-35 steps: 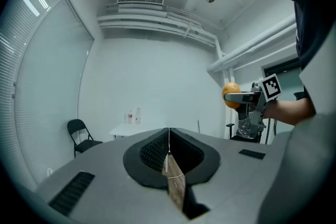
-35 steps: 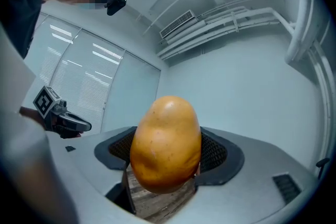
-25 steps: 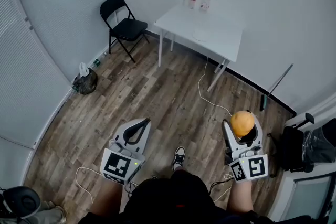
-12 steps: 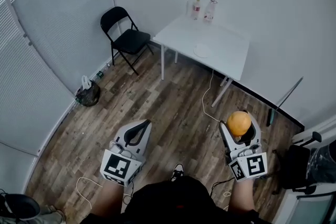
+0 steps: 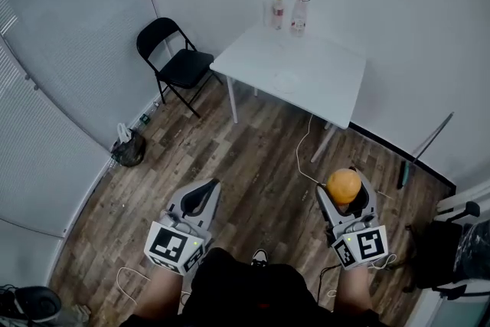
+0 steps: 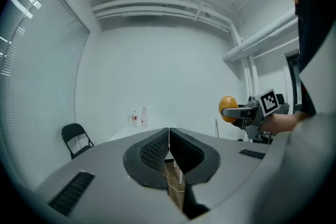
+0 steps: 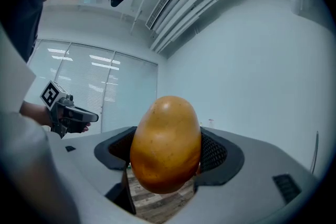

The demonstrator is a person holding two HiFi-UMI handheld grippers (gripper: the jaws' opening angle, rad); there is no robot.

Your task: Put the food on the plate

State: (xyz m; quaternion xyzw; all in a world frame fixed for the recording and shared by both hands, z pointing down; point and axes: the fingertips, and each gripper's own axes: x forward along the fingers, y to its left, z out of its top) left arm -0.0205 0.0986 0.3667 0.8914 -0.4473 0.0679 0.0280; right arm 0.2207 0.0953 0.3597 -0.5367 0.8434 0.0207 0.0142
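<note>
Head view: the right tool point(image 5: 345, 181) holds the orange food point(image 5: 344, 186) over the wooden floor point(image 5: 253, 157), well apart from the plate point(image 5: 287, 80) on the white bench point(image 5: 329, 61).
Left gripper view: the left tool point(image 6: 169, 149) has its jaws pressed together, empty.
Right gripper view: its jaws clamp the food's sides.

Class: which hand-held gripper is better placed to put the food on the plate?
Right: the right hand-held gripper holds the orange food item; the left hand-held gripper is shut and empty.
</note>
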